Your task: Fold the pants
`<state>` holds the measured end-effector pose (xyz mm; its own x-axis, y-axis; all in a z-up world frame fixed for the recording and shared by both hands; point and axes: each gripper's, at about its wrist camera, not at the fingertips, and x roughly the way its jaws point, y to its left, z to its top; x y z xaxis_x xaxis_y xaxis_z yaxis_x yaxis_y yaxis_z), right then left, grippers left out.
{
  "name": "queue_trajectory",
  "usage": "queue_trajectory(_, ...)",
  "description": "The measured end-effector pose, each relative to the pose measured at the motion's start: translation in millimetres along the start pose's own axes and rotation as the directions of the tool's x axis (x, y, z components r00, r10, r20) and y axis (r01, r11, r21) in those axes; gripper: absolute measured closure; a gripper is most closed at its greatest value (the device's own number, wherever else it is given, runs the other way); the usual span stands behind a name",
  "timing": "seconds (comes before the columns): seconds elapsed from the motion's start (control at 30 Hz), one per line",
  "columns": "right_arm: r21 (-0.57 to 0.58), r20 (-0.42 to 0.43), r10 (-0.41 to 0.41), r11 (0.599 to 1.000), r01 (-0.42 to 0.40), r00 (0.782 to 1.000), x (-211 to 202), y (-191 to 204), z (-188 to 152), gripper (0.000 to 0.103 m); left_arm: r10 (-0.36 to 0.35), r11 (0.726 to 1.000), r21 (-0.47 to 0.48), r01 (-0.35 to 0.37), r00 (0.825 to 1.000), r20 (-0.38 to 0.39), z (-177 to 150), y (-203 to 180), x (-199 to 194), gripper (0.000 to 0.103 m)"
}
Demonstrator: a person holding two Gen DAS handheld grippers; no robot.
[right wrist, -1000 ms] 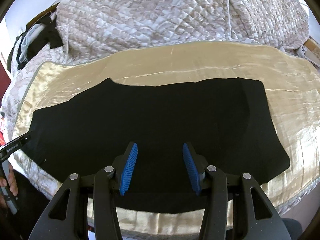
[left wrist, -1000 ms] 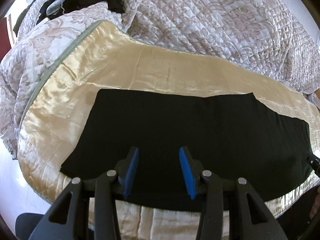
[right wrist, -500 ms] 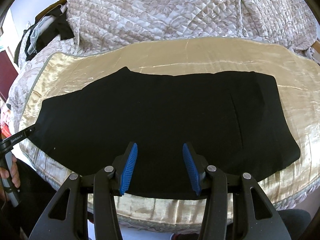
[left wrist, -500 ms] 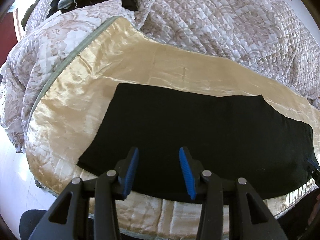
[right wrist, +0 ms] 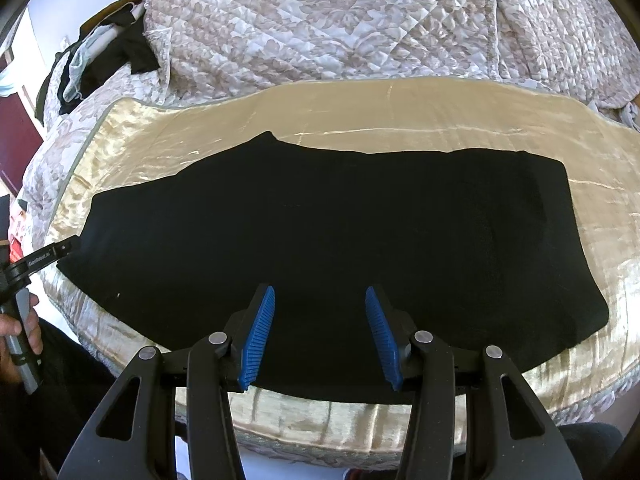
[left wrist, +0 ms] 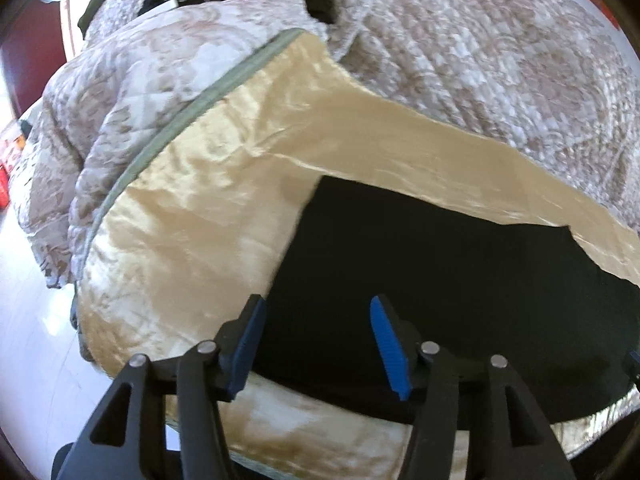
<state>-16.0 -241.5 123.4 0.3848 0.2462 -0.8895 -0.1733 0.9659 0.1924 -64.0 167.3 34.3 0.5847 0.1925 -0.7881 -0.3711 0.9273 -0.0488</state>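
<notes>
Black pants (right wrist: 340, 232) lie flat, lengthwise across a gold satin cover (right wrist: 400, 116) on the bed. In the left wrist view the pants (left wrist: 460, 280) fill the lower right, with their left end just past my fingers. My left gripper (left wrist: 316, 338) is open and empty, hovering over the pants' near left corner. My right gripper (right wrist: 320, 330) is open and empty above the pants' near edge, around the middle. The left gripper (right wrist: 44, 258) also shows at the left edge of the right wrist view.
A quilted floral bedspread (right wrist: 360, 24) is bunched behind the gold cover. A heap of dark and pale clothes (right wrist: 100, 60) lies at the far left of the bed. The bed's near edge (right wrist: 340, 424) drops to a pale floor (left wrist: 32, 320).
The left gripper has swung left toward the pants' left end, so that end now sits by its fingers. The right gripper has backed away slightly. Both stay open.
</notes>
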Motion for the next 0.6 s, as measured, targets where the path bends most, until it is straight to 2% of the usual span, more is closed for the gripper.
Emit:
queue_trajectory(0.17,-0.012,-0.016,0.013,1.0,-0.013,1.0,8,7,1,0.055,0.011,1.0,-0.025,-0.012,0.999,-0.041,-6,11,18,0.04)
queue_trajectory(0.3,-0.021,-0.022,0.018,1.0,-0.018,1.0,10,11,2,0.055,0.01,1.0,-0.006,-0.01,1.0,-0.026,-11,6,18,0.04)
queue_trajectory(0.43,-0.013,-0.024,0.021,1.0,-0.022,0.999,12,10,2,0.055,-0.002,0.999,0.052,0.003,1.0,-0.017,-13,-7,14,0.062)
queue_trajectory(0.6,-0.012,-0.03,0.028,1.0,-0.028,0.999,14,9,2,0.055,-0.061,0.997,0.048,0.062,0.998,-0.022,-12,-11,10,0.086)
